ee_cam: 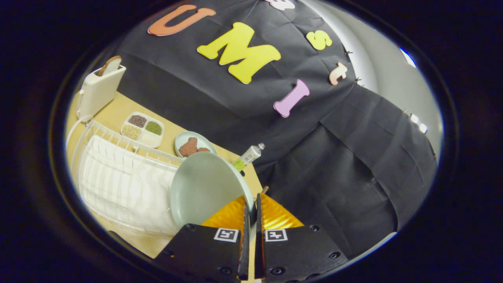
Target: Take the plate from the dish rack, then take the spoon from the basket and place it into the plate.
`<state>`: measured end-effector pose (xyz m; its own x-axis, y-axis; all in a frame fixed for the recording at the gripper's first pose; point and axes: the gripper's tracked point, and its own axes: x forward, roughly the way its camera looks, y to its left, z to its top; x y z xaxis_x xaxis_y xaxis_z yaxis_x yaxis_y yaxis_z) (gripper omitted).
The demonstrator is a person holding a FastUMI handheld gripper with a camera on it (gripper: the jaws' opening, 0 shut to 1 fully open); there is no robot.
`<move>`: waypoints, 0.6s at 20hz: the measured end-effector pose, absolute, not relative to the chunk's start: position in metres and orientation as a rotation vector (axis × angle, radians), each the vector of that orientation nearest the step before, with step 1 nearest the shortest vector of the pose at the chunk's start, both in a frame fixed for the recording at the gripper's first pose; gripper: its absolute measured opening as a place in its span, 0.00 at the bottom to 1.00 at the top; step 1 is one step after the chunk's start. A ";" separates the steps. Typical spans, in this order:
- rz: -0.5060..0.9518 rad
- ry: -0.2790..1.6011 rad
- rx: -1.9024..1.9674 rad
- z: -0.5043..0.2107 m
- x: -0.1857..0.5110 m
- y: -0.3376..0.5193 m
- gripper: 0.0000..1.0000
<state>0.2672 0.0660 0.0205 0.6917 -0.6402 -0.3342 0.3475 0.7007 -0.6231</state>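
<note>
tongs (pixel 252 204) clamped on plate (pixel 204 188) rim, white dish rack (pixel 118 177) beside

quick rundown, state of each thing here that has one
gripper: jaws shut on the plate's rim
plate: held tilted on edge, beside the dish rack
dish rack: no dishes seen in it
toaster: bread slice sticking up from slot
tube: capped, lying down
divided tray: three compartments filled

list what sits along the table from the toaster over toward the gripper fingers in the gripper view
toaster with a bread slice → divided tray of grains → small plate of brown food → tube → pale plate, its rim clamped between the fingers of the gripper
</note>
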 end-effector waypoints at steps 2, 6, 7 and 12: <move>-0.559 0.566 -0.535 0.026 0.260 0.060 0.11; -0.524 0.549 -0.493 0.035 0.239 0.049 0.11; -0.505 0.549 -0.464 0.035 0.233 0.046 0.11; -0.410 0.593 -0.324 0.021 0.201 0.027 0.11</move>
<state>0.2010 0.0270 0.0213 0.7532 -0.4596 -0.4706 0.2771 0.8705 -0.4067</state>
